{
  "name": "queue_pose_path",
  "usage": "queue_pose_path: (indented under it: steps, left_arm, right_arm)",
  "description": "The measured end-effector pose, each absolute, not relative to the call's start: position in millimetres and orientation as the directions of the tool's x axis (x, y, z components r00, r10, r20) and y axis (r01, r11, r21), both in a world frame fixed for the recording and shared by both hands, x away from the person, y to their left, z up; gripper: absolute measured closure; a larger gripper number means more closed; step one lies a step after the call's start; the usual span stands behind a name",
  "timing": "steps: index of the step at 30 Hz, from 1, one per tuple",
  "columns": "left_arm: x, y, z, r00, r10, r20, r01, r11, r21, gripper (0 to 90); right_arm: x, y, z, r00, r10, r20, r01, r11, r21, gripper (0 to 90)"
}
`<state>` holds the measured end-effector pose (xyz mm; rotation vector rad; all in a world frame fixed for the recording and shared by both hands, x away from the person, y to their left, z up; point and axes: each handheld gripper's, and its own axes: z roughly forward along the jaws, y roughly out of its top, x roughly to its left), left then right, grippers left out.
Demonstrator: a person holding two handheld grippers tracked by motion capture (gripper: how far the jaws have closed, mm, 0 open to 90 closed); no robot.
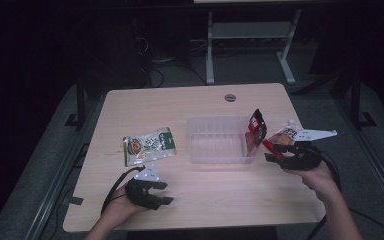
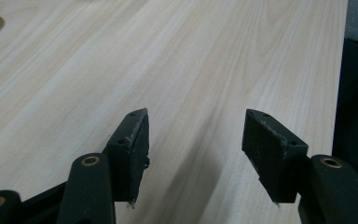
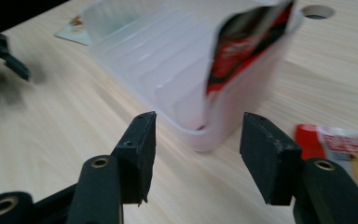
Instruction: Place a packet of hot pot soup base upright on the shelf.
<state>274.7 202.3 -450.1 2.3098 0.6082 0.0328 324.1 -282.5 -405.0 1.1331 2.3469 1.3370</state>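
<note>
Table [image 1: 205,200] from above, clear tray [image 1: 215,145] at centre, red packet [image 1: 256,127] upright at its right wall, green packet [image 1: 149,146] left, left gripper [image 1: 166,193] near edge, right gripper [image 1: 272,152] beside tray; left gripper view, jaws apart, empty over bare wood; right gripper view, jaws apart, empty, tray corner [image 3: 200,135] and red packet [image 3: 242,46] just beyond, another packet [image 3: 349,149] at right.

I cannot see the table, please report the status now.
Both tools open, empty. Red packet stands in clear tray, right end. Nothing in the way.
</note>
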Motion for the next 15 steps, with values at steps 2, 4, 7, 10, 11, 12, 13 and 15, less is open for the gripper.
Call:
queue_pose_path:
  steps: [2, 4, 7, 10, 11, 12, 13, 15]
  left_arm:
    - [275, 206, -449, 0.885, 0.441, -0.153, 0.421, -0.614, 0.667, 39.7]
    - [276, 207, -448, 0.888, 0.438, -0.144, 0.415, -0.623, 0.663, 39.6]
    - [276, 207, -448, 0.886, 0.441, -0.142, 0.415, -0.621, 0.665, 39.5]
    - [276, 207, -447, 0.884, 0.445, -0.145, 0.420, -0.619, 0.664, 39.3]
    - [276, 205, -447, 0.885, 0.444, -0.139, 0.416, -0.621, 0.664, 39.3]
    - [275, 205, -448, 0.883, 0.447, -0.142, 0.419, -0.617, 0.666, 39.3]
    - [275, 204, -448, 0.883, 0.447, -0.144, 0.421, -0.617, 0.665, 39.3]
    - [274, 203, -448, 0.883, 0.448, -0.141, 0.419, -0.616, 0.667, 39.2]
  right_arm:
    - [330, -287, -407, -0.655, 0.736, 0.171, 0.527, 0.283, 0.801, 45.6]
    - [337, -292, -408, -0.621, 0.766, 0.167, 0.541, 0.265, 0.798, 48.0]
    - [345, -296, -410, -0.572, 0.805, 0.159, 0.562, 0.243, 0.791, 50.3]
    - [359, -303, -416, -0.484, 0.866, 0.126, 0.588, 0.215, 0.780, 54.9]
    - [363, -304, -418, -0.470, 0.875, 0.117, 0.591, 0.214, 0.778, 55.5]
    - [366, -304, -419, -0.461, 0.880, 0.116, 0.599, 0.212, 0.772, 56.8]
    - [368, -305, -421, -0.455, 0.884, 0.110, 0.600, 0.214, 0.771, 57.5]
    - [376, -306, -425, -0.437, 0.893, 0.107, 0.612, 0.207, 0.763, 57.9]
